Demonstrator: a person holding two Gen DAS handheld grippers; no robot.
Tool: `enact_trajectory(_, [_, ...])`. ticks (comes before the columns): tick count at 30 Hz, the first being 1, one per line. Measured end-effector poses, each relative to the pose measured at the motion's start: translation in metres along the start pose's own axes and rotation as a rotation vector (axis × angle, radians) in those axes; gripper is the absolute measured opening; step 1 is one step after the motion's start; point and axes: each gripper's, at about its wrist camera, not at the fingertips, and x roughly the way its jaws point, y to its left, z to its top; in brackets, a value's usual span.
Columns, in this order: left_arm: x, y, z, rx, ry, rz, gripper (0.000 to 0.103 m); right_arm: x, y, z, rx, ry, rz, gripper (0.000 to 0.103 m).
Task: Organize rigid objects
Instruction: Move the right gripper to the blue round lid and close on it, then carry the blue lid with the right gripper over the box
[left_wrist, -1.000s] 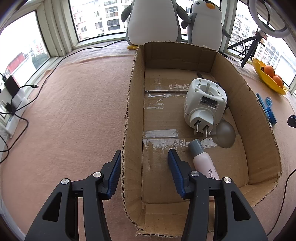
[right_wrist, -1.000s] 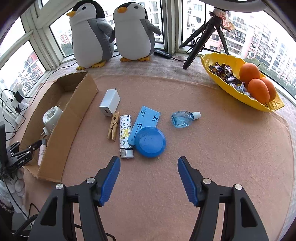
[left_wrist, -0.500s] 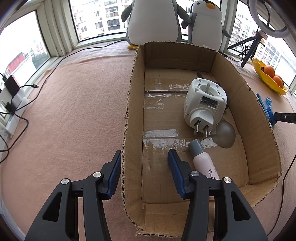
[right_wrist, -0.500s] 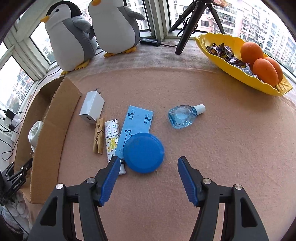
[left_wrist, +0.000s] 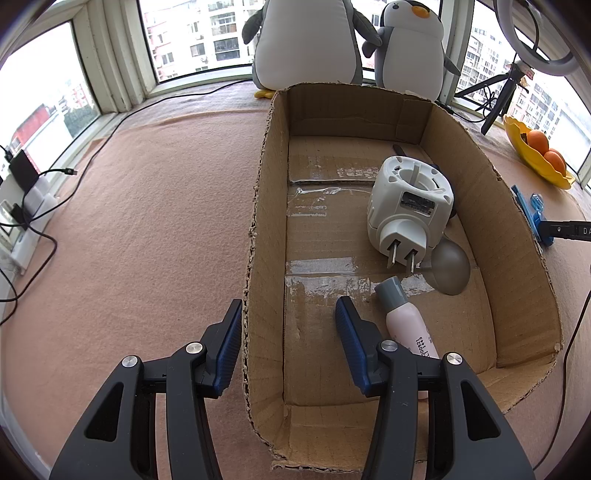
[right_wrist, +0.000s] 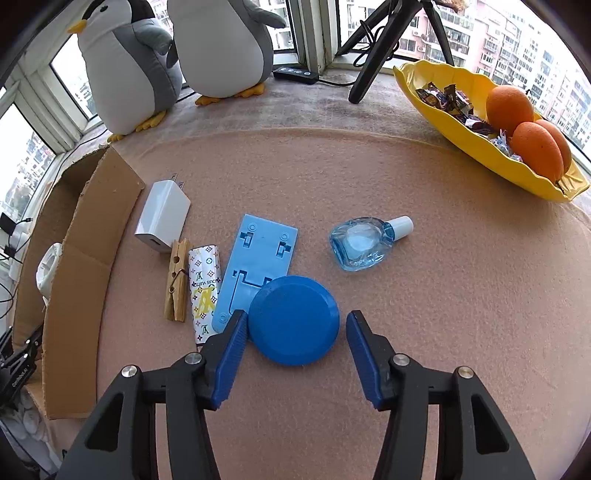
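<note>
A round blue disc (right_wrist: 293, 319) lies on the pink cloth, partly over a light-blue flat plate (right_wrist: 258, 254). My right gripper (right_wrist: 295, 315) hangs over it with a finger on each side. Its jaws are closing; the left pad is at the disc's rim and the right pad stands clear. Left of the plate lie a patterned lighter (right_wrist: 203, 288), a wooden clothespin (right_wrist: 177, 280) and a white charger (right_wrist: 162, 218). A blue glass bottle (right_wrist: 360, 243) lies to the right. My left gripper (left_wrist: 289, 302) is open astride the left wall of the cardboard box (left_wrist: 266, 221).
Inside the box lie a white plug adapter (left_wrist: 410, 206), a pink tube with a grey cap (left_wrist: 402, 321) and a grey dome (left_wrist: 450, 269). A yellow bowl (right_wrist: 461, 133) of oranges sits at the far right. Two plush penguins (right_wrist: 129, 66) and a tripod (right_wrist: 373, 62) stand by the windows.
My right gripper has come down and forward onto the blue disc, and its jaws have narrowed around it. The left gripper and the box look unchanged.
</note>
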Motion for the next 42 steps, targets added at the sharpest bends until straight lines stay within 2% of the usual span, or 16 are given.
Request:
enact_trajectory(9, [0.000,0.000,0.000,0.000,0.000,0.000,0.050,-0.001,-0.005,-0.001,-0.068,0.015,-0.076,0.046])
enact_trajectory(18, [0.000,0.000,0.000,0.000,0.000,0.000,0.050,-0.001,0.004,-0.003,-0.137,0.036,-0.113,0.046])
enact_trajectory(25, [0.000,0.000,0.000,-0.001,-0.001,0.000,0.050,-0.003,0.003,-0.004,-0.138,0.042,-0.103,0.046])
enact_trajectory(33, [0.000,0.000,0.000,-0.001,-0.001,0.000,0.050,-0.023,0.008,-0.008,-0.131,-0.009,-0.096,0.046])
enact_trajectory(42, [0.000,0.001,-0.001,-0.001,-0.001,0.000,0.050,-0.064,0.059,-0.010,-0.218,-0.097,-0.006,0.046])
